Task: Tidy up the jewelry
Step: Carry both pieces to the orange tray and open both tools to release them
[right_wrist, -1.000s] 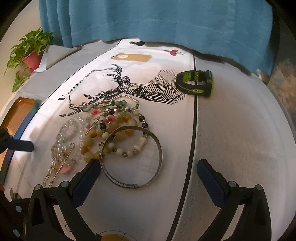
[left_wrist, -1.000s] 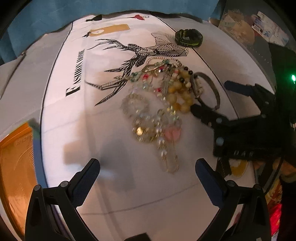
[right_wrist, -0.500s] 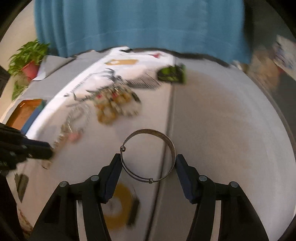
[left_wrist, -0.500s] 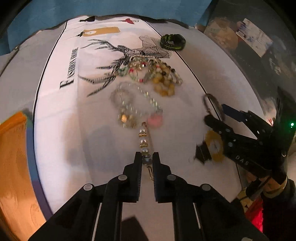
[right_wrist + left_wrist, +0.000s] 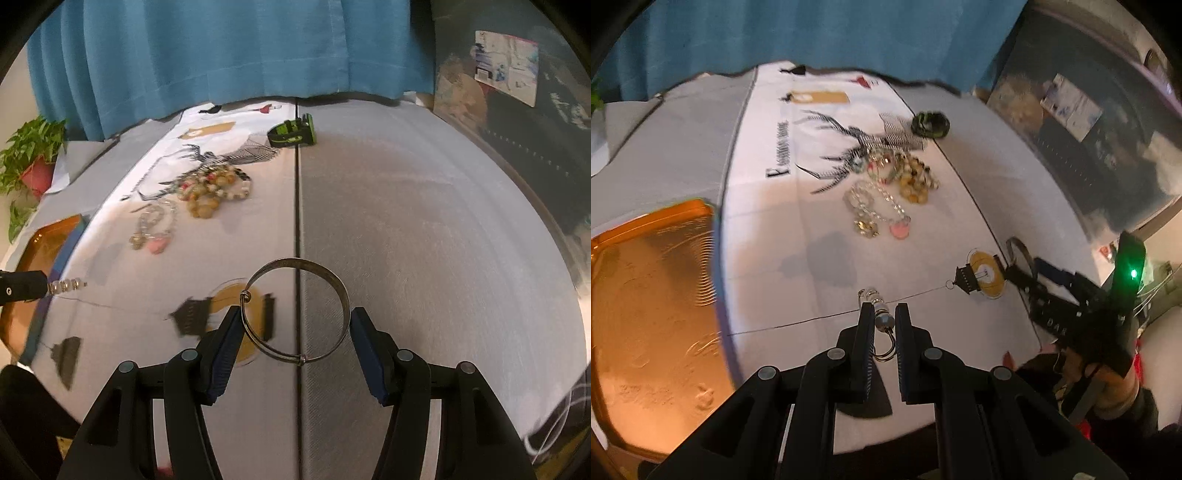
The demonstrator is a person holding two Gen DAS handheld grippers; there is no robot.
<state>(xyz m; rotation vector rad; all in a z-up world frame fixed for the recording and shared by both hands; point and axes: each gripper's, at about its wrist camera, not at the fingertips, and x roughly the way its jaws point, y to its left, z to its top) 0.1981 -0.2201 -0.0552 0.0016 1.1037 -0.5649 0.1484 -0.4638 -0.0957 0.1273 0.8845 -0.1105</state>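
Observation:
My left gripper [image 5: 884, 314] is shut on a beaded pin [image 5: 877, 301] and holds it above the white cloth, right of the orange tray [image 5: 646, 314]. It also shows in the right wrist view [image 5: 66, 285]. My right gripper [image 5: 293, 325] is shut on a silver bangle [image 5: 297, 310] held over the table; the bangle shows small in the left wrist view [image 5: 1017, 251]. A pile of beaded bracelets [image 5: 908, 173] and a clear necklace with a pink pendant [image 5: 879, 212] lie on the cloth. The pile also shows in the right wrist view [image 5: 210, 188].
A black and green watch [image 5: 293, 131] sits at the far edge of the printed cloth [image 5: 798, 236]. A grey mat [image 5: 424, 240] covers the right half of the table. A blue curtain [image 5: 221, 48] hangs behind. A potted plant [image 5: 29, 158] stands at the far left.
Both grippers closed from open, the left on the beaded pin and the right on the bangle. Both lifted their pieces away from the pile, toward the near edge.

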